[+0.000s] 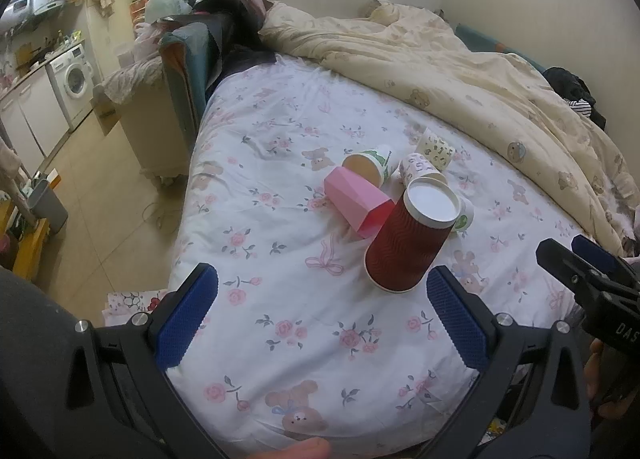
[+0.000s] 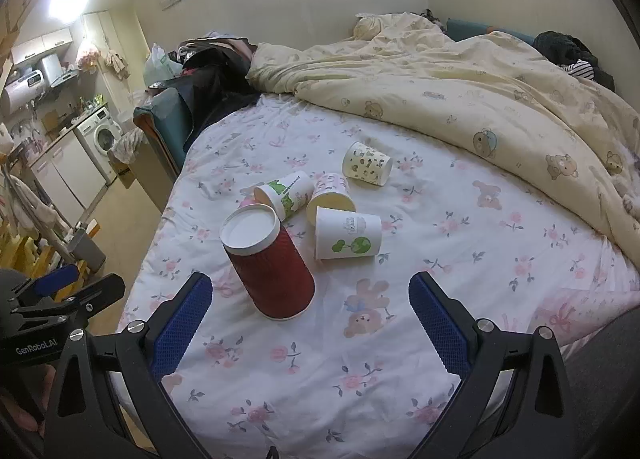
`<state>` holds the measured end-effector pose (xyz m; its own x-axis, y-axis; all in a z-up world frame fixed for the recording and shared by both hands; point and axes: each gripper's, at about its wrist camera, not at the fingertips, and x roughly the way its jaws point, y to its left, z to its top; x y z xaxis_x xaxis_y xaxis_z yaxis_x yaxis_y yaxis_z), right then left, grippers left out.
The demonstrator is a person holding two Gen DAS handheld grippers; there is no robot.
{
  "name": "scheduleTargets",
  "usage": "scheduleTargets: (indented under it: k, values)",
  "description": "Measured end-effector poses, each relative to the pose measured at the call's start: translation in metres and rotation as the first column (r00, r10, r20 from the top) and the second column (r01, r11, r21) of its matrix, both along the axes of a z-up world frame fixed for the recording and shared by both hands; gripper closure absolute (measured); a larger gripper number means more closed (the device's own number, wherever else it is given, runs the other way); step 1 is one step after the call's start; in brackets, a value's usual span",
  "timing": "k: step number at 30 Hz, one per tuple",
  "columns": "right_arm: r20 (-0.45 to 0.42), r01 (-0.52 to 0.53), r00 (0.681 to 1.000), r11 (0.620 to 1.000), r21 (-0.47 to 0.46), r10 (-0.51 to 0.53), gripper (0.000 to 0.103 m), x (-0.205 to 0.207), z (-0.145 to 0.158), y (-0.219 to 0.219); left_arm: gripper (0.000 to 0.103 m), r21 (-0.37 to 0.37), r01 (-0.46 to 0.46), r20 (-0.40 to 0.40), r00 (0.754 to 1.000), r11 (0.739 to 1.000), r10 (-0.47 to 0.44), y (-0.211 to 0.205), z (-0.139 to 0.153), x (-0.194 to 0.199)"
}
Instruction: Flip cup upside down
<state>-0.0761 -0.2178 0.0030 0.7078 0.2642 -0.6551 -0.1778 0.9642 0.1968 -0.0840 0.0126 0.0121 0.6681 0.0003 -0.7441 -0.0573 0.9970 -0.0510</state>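
A dark red ribbed paper cup (image 1: 408,243) stands upside down on the floral bed sheet (image 1: 300,163), white base up; it also shows in the right wrist view (image 2: 272,267). Behind it lie a pink faceted cup (image 1: 356,203) and several white printed paper cups on their sides (image 2: 347,233). My left gripper (image 1: 320,315) is open and empty, just in front of the red cup. My right gripper (image 2: 310,319) is open and empty, its left finger near the red cup. Each gripper shows at the edge of the other's view.
A cream bear-print duvet (image 2: 460,83) is bunched across the far and right side of the bed. The bed's left edge drops to a tiled floor (image 1: 104,187) with a grey bin (image 1: 50,201), a cabinet and a washing machine (image 1: 74,79).
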Motion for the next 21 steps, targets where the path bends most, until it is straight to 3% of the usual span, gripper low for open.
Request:
scheduleTargets:
  k: [21]
  values:
    - [-0.010, -0.003, 1.000, 1.000, -0.006, 0.002, 0.002, -0.0030, -0.0012, 0.0055, 0.000, -0.005, 0.002, -0.001, 1.000, 1.000, -0.002, -0.0003, -0.0021, -0.0029]
